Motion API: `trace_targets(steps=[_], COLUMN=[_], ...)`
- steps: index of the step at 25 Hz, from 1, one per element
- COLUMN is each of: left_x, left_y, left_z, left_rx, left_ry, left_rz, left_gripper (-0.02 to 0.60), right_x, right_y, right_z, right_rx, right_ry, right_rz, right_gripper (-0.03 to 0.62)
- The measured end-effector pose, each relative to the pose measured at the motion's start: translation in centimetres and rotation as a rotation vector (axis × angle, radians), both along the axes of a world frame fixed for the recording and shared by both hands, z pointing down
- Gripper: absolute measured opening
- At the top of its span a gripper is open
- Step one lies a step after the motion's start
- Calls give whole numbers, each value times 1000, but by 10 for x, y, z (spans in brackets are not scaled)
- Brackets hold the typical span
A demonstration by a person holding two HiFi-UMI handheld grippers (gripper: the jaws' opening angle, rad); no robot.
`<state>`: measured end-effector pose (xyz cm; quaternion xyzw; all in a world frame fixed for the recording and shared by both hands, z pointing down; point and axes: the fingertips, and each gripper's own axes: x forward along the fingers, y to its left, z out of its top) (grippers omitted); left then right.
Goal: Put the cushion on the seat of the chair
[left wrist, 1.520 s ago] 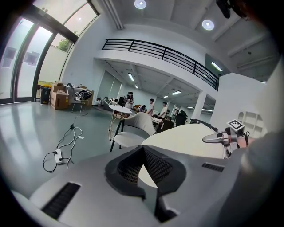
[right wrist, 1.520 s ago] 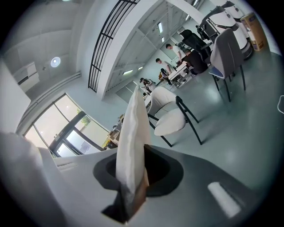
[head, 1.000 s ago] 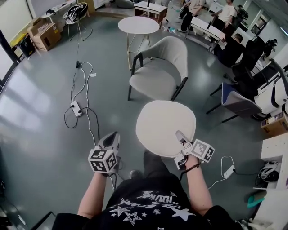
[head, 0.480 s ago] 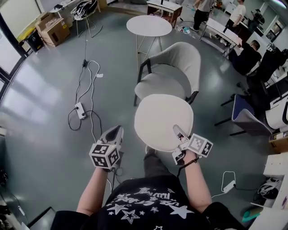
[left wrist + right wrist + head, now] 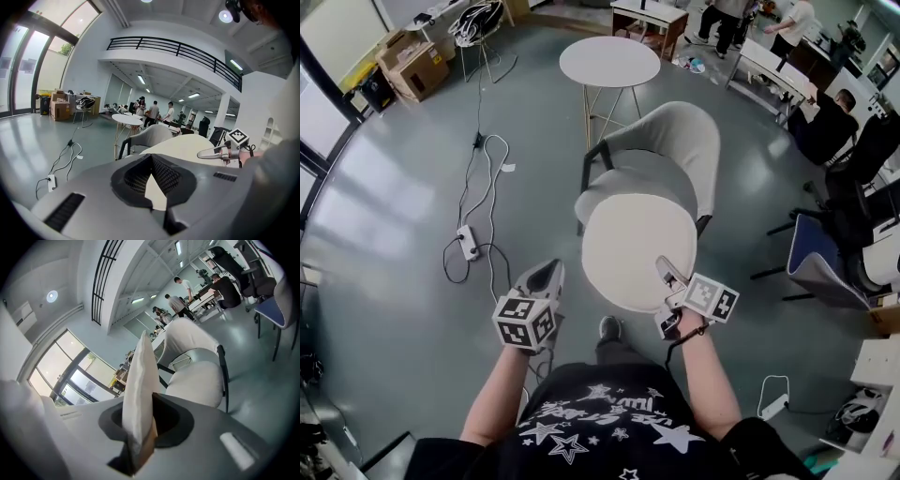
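Head view: the round cushion [image 5: 639,251] is held almost level on the near side of the chair [image 5: 673,141]. From above, its far edge already covers the front of the seat. The right gripper [image 5: 662,270] holds the rim that is farthest from the chair. The left gripper [image 5: 551,268] is on the near-left of the chair, apart from the cushion.

Left gripper view: its jaws are together, with nothing between them.

Right gripper view: its jaws are clamped on the cushion's rim, and the chair's seat lies beyond and lower.

In my judgement this is the carrying step. The cushion should go further toward the backrest until it is centred over the seat, then down flat. The jaws should open only when it rests. With only one rim held, the far side may sag and catch the seat's front.
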<state>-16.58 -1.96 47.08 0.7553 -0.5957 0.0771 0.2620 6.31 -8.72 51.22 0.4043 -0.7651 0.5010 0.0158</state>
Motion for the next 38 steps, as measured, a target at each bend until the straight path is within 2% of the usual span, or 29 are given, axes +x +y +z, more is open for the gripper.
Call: trace_targets(steps=[10, 15, 21, 25, 33, 38], left_x=[1, -8, 1, 0, -20, -37], left_y=[-51, -71, -127, -177, -269, -298], left_z=[-15, 1, 33, 43, 75, 112], left_rx=[21, -20, -88, -115, -166, -249], left_ry=[-13, -5, 13, 10, -6, -9], left_rz=[-21, 16, 157, 259, 445, 576], left_gripper=[9, 8, 9, 8, 8, 8], right_x=[13, 11, 16, 5, -41, -77], right_y=[-51, -59, -75, -98, -156, -180], right_z=[13, 19, 37, 41, 63, 89], right_rx=[-47, -63, -104, -123, -169, -215], right_ry=[-29, -41, -16, 7, 16, 68], right_rz=[50, 91, 187, 231, 320, 372], right_gripper=[64, 64, 64, 64, 64, 64])
